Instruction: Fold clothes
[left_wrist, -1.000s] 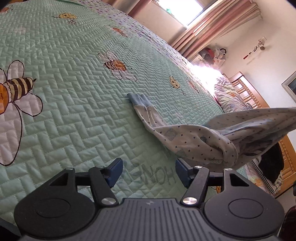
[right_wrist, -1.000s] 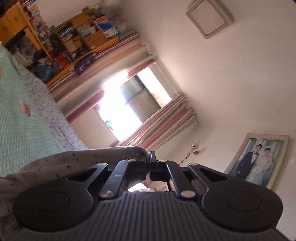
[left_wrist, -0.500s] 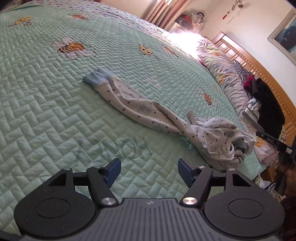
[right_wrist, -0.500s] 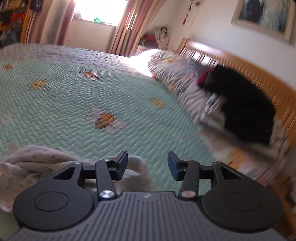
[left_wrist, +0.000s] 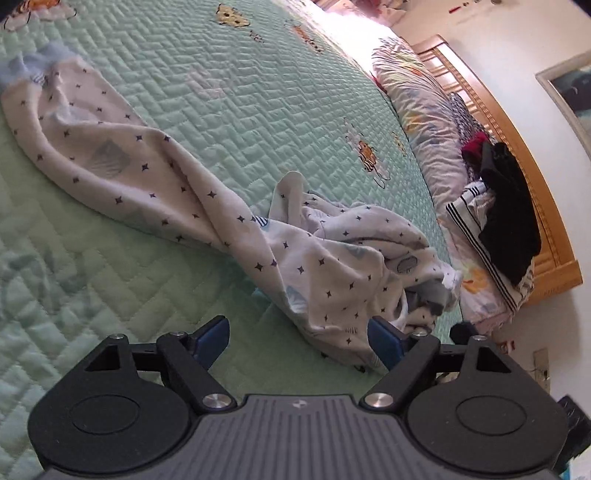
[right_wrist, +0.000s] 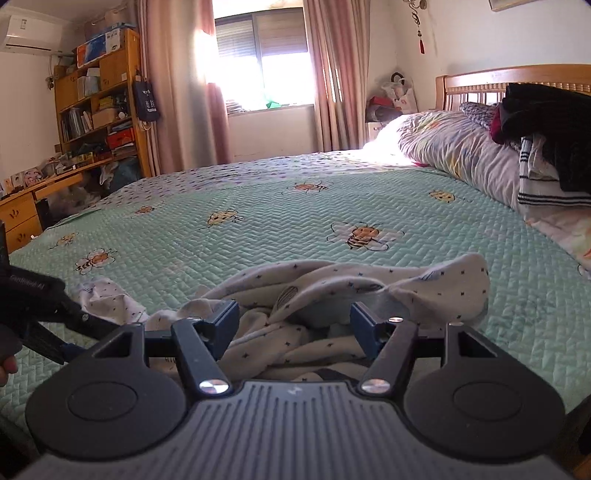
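Note:
A white garment with small dark stars (left_wrist: 207, 192) lies crumpled on the green quilted bedspread (left_wrist: 258, 96); one long leg with a pale blue cuff (left_wrist: 33, 62) stretches to the upper left. My left gripper (left_wrist: 299, 339) is open, low over the bed, with the bunched end just in front of its right finger. In the right wrist view the same garment (right_wrist: 332, 288) is heaped near the bed's front edge. My right gripper (right_wrist: 295, 321) is open, its fingers standing either side of the heap. The left gripper (right_wrist: 44, 310) shows at the far left.
Pillows and a rolled duvet (right_wrist: 461, 147) lie along the wooden headboard (right_wrist: 517, 77), with black and striped clothes (right_wrist: 550, 129) piled on them. A bookshelf and desk (right_wrist: 92, 110) stand beyond the bed's far left side. Part of a hand (right_wrist: 5, 365) shows at the left edge.
The right gripper has let go of the garment, which dropped from the air onto the bed in a heap. Both grippers have come down closer to it; the right one opened wider.

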